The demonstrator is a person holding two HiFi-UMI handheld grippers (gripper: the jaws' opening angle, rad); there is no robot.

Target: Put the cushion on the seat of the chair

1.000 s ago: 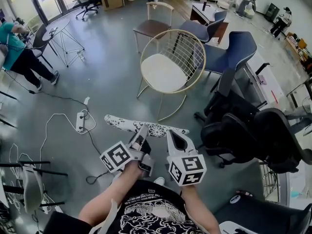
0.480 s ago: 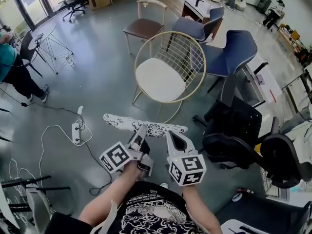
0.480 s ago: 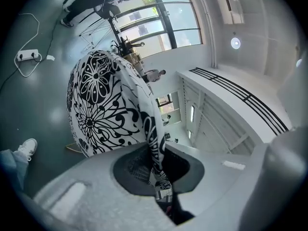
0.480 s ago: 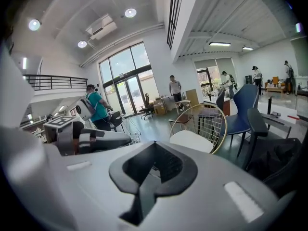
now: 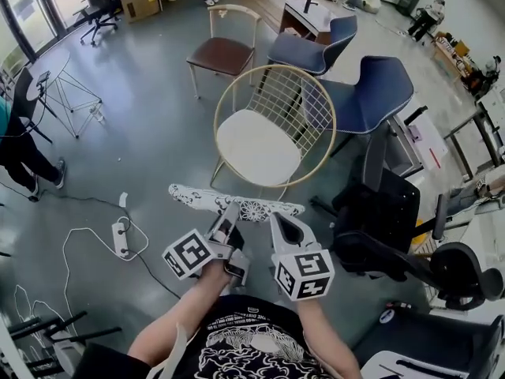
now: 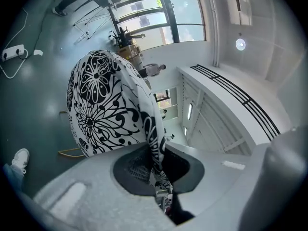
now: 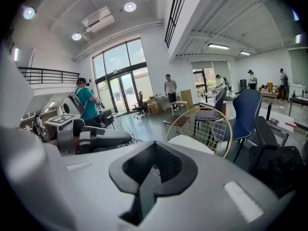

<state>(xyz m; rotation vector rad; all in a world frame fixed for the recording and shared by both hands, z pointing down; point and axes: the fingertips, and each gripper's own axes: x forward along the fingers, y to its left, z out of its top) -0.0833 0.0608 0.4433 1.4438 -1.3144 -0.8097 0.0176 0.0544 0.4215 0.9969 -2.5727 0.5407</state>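
Note:
A flat white cushion [image 5: 233, 201] with a black flower pattern hangs level in front of me. My left gripper [image 5: 229, 221] is rolled on its side and shut on its near edge. In the left gripper view the cushion [image 6: 106, 105] runs straight into the closed jaws of that gripper [image 6: 156, 165]. My right gripper [image 5: 278, 219] is at the cushion's near right edge. Its jaws [image 7: 153, 170] are shut with nothing between them, and I cannot tell if it touches the cloth. The round gold wire chair [image 5: 272, 129] with its bare white seat [image 7: 192, 143] stands just beyond.
A brown-seated chair [image 5: 221, 54] and two blue chairs [image 5: 371, 93] stand behind the wire chair. Black office chairs [image 5: 387, 212] crowd the right side. A power strip with its cable [image 5: 120, 239] lies on the floor at left. A person in teal [image 7: 86, 105] stands far left.
The wire chair has come nearer and lower in the head view as I walk toward it. Both grippers and the cushion keep their place in front of me.

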